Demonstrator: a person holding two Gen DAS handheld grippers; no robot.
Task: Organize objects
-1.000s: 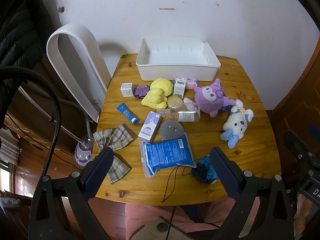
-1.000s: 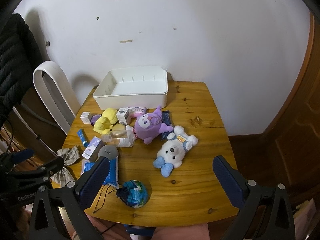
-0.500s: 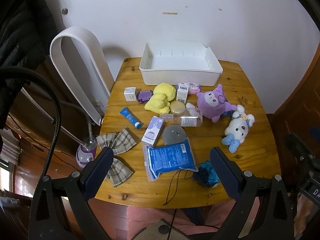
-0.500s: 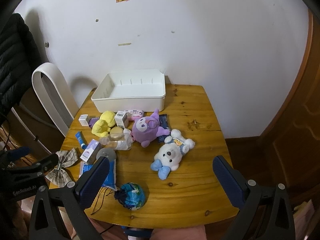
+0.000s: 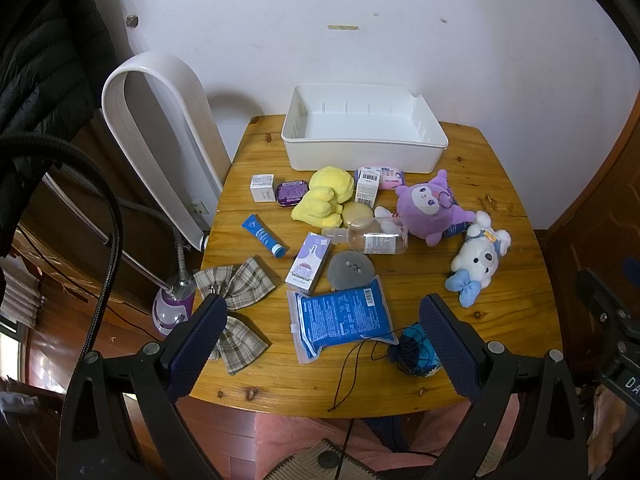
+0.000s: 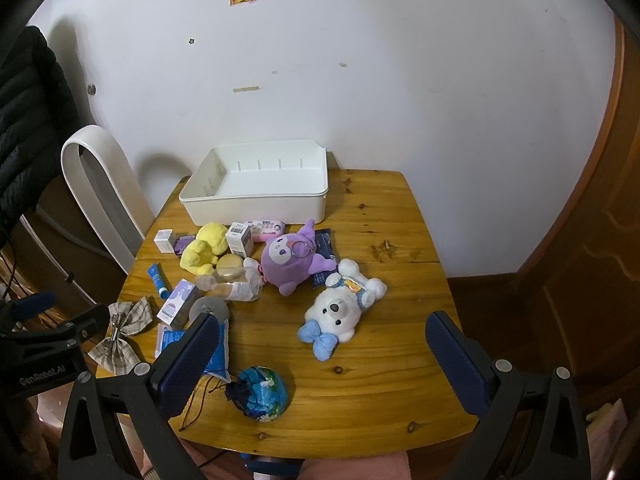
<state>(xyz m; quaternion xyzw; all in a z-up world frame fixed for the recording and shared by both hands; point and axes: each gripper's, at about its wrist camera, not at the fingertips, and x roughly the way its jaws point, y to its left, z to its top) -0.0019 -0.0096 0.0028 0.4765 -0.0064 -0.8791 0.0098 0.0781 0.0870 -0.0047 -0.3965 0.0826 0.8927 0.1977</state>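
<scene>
Your clearest lane is the right side of the table (image 6: 384, 364): bare wood from the near edge up past the white bear (image 6: 340, 308) to the white bin (image 6: 256, 204). The bin's interior is free. The left and centre are blocked by clutter: plaid bow (image 5: 236, 300), blue pack (image 5: 342, 318), clear bottle (image 5: 372, 236), yellow plush (image 5: 324, 200). The globe pouch (image 6: 258, 394) sits at the near edge.

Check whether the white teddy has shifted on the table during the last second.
No. The white teddy lies in the same spot beside the purple plush, on the same table boards; only the cameras moved.
</scene>
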